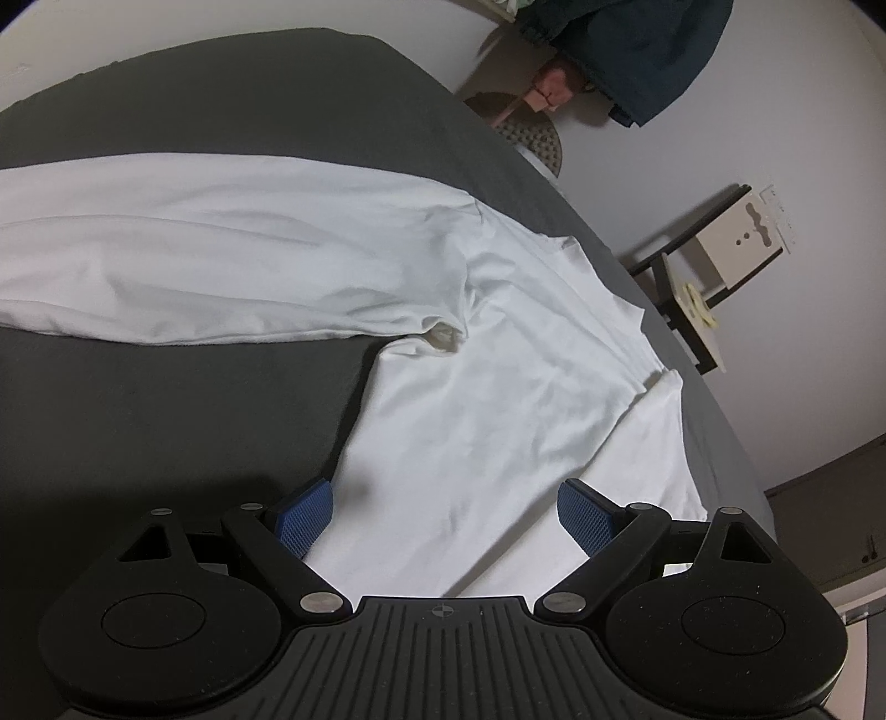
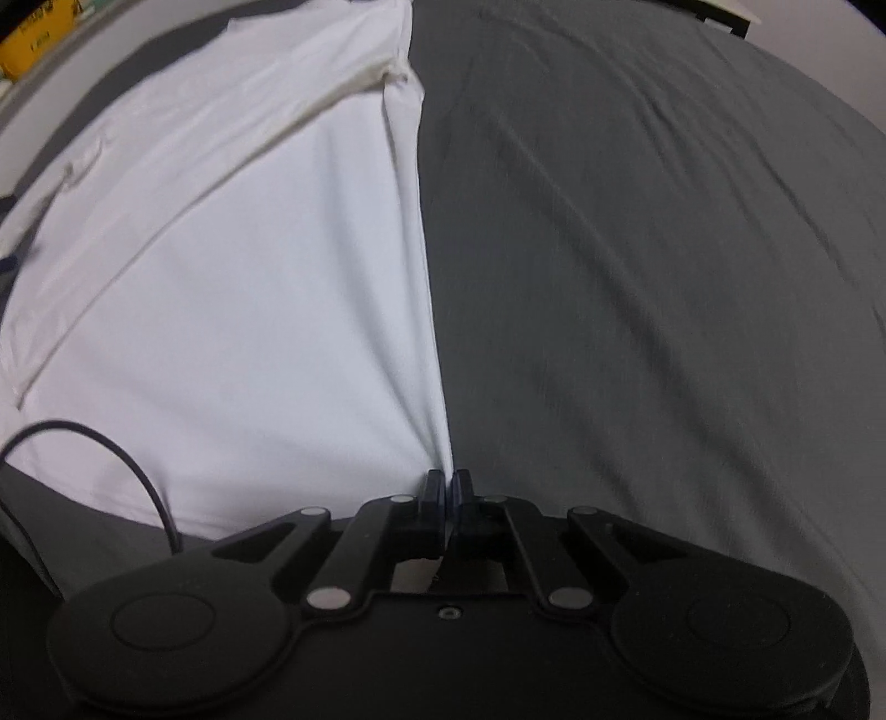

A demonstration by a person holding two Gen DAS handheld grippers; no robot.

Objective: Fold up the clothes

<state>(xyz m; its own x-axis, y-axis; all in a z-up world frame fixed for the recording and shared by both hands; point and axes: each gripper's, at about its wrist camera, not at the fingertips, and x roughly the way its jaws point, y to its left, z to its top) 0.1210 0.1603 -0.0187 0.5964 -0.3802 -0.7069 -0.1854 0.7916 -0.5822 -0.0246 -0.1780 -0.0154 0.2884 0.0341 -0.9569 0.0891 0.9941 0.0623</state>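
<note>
One white shirt on one dark grey bed, two tongs at work

Grey bed sheet [image 1: 166,387] fills most of both views; one white shirt [image 1: 470,387] lies spread on it, a long sleeve [image 1: 194,249] running off to the left in the left wrist view, body creased, lower hem nearest that camera. Right tongs [image 2: 447,482] clenched on the shirt's [image 2: 249,304] side edge at the hem corner, cloth pulled into taut folds at the pinch, grey sheet [image 2: 664,277] just right of that edge. Left tongs [image 1: 446,512] released, two blue pads [image 1: 304,515] spread wide over the shirt's hem area, gripping nothing. One thin black cable [image 2: 138,471] loops over the shirt at lower left of the right wrist view. Background: one dark blue garment [image 1: 637,50] hanging by the wall, one small wooden stand [image 1: 714,266]
</note>
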